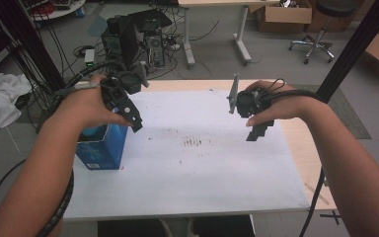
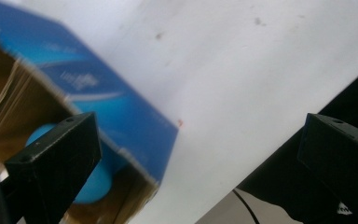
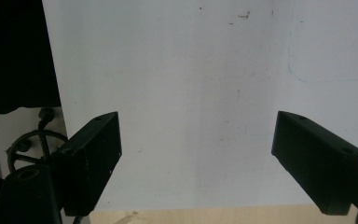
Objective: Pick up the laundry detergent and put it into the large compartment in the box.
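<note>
I am holding my left gripper (image 1: 134, 120) with jaws spread empty just above the open blue box (image 1: 101, 148) with its blue ball (image 2: 91, 179) at the white sheet's (image 1: 197, 168) left edge, my right gripper (image 1: 257, 129) gaping over bare sheet.

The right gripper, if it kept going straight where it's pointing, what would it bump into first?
Probably just the white sheet covering the table. The right gripper has its jaws open with nothing between them, and nothing else lies ahead in its own view, though depth is hard to judge.
</note>
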Motion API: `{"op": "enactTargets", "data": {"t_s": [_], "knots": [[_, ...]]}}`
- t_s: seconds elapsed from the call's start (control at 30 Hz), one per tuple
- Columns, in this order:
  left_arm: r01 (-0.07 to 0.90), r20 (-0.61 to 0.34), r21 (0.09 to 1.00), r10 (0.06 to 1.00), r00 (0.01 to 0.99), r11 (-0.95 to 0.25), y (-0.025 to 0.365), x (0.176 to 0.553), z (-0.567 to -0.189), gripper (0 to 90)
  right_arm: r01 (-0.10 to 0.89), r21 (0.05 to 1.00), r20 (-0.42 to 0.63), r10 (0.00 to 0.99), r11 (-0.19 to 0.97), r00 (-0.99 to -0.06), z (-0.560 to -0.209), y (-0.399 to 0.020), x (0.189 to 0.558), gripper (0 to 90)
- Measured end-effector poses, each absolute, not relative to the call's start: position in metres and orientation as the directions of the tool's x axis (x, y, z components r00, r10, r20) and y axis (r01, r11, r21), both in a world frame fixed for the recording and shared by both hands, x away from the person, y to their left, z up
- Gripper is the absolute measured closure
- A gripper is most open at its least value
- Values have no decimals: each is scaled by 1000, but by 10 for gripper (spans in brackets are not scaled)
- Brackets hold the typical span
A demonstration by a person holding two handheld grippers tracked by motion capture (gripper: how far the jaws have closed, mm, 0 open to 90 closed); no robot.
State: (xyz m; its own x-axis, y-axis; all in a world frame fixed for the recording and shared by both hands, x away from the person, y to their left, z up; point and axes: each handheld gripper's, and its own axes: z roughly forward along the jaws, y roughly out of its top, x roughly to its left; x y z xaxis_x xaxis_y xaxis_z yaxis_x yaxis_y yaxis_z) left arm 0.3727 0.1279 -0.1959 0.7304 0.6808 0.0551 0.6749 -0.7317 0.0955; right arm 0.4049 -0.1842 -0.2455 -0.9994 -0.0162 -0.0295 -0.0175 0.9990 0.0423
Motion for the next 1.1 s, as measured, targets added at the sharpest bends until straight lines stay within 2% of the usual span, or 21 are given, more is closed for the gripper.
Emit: {"op": "enactTargets", "data": {"t_s": [0.07,0.23,0.37,0.63,0.77,1.1], "knots": [[641,32,76,645,764,-764,119,371,-200,1,-16,38,-25,-15,999,-1000,-245,-184,405,160],[511,38,83,515,856,-856,101,364,-206,1,-19,32,-24,-18,999,-1000,-244,-182,405,160],[413,50,50,415,909,-910,91,356,-214,1,-19,29,-27,-18,999,-999,-244,-182,404,159],[233,14,62,234,972,-971,79,345,-223,1,-17,18,-23,-17,1000,-1000,-246,-180,401,159],[181,21,36,181,983,-983,75,344,-226,1,-16,16,-23,-16,1000,-1000,-247,-181,401,159],[153,8,31,153,988,-988,71,343,-221,1,-8,28,-22,-7,1000,-1000,-245,-187,405,159]]}}
